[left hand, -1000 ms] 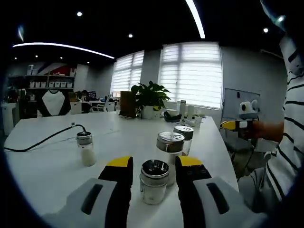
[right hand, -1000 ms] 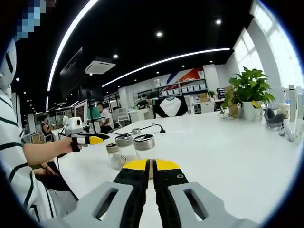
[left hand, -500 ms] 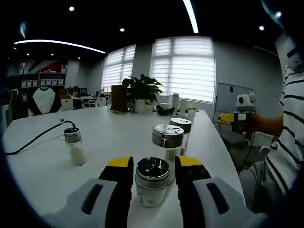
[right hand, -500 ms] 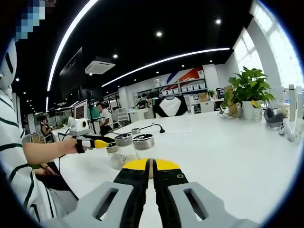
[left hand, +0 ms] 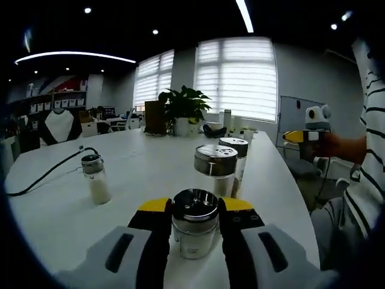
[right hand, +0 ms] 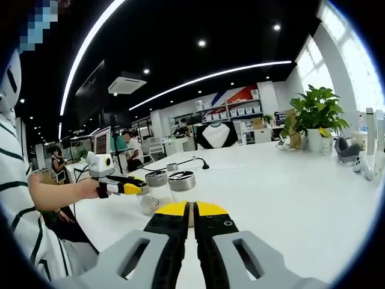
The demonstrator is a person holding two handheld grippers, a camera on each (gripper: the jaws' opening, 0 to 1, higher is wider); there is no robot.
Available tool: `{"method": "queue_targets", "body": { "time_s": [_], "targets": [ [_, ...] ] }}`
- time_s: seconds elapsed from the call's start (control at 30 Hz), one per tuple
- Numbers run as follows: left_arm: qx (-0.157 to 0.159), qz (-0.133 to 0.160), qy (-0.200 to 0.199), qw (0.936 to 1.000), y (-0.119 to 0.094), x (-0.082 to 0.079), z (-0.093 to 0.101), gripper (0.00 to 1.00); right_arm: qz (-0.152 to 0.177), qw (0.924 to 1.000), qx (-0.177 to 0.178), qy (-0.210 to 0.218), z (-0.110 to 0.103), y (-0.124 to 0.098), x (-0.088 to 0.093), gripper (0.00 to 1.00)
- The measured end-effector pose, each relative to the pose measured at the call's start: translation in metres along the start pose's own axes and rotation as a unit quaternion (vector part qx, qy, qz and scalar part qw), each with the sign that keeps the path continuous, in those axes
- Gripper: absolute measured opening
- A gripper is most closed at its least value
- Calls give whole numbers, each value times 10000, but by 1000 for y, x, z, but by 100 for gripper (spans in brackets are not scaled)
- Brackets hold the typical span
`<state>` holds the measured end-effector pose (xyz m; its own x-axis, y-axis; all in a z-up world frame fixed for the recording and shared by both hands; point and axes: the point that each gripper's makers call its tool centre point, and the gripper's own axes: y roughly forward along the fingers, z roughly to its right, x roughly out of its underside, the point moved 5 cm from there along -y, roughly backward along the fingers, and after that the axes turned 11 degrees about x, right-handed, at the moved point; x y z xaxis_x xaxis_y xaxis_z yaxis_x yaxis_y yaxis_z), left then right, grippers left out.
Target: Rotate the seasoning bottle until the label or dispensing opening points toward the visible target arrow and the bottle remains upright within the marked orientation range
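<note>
Closing in over the last second, the left gripper point(left hand: 194, 212) now brackets the nearest bottle point(left hand: 194, 224) at lower centre of the left gripper view, its yellow-tipped jaws just beside the glass on either side; whether they press it cannot be told. That bottle stands upright on the white table point(left hand: 144, 174), its perforated steel cap facing up. Two more capped bottles point(left hand: 216, 174) stand just behind it, and a fourth point(left hand: 95, 179) sits at left, beside a black cable point(left hand: 48, 177). A potted plant point(left hand: 187, 108) fills the centre background before shuttered windows. At right edge, a hand in a striped sleeve holds the right gripper point(left hand: 295, 136) (well off the table).

From the right gripper view, the right gripper point(right hand: 190, 209) shows its jaws pressed together on nothing at bottom centre, while the left gripper point(right hand: 133, 187) reaches the bottle cluster point(right hand: 171, 183) at centre left.
</note>
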<state>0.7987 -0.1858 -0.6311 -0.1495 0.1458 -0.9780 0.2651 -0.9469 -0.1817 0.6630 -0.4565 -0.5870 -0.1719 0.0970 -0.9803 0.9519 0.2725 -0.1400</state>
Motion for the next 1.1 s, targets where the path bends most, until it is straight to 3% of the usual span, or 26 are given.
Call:
{"method": "queue_targets", "body": {
  "time_s": [0.47,0.8,1.1],
  "targets": [
    [-652,478,-468,9956,-1,5,-2,33,-42,9999,101,45,3,-2,4,0],
    [-1060,550,-555,9913,0,5,4,33,8,9999,125,57,2,-3,1,0],
    [-1089,507,-598,9910,-1,4,1,33,-9,9999,127,55,2,-5,3,0]
  ]
}}
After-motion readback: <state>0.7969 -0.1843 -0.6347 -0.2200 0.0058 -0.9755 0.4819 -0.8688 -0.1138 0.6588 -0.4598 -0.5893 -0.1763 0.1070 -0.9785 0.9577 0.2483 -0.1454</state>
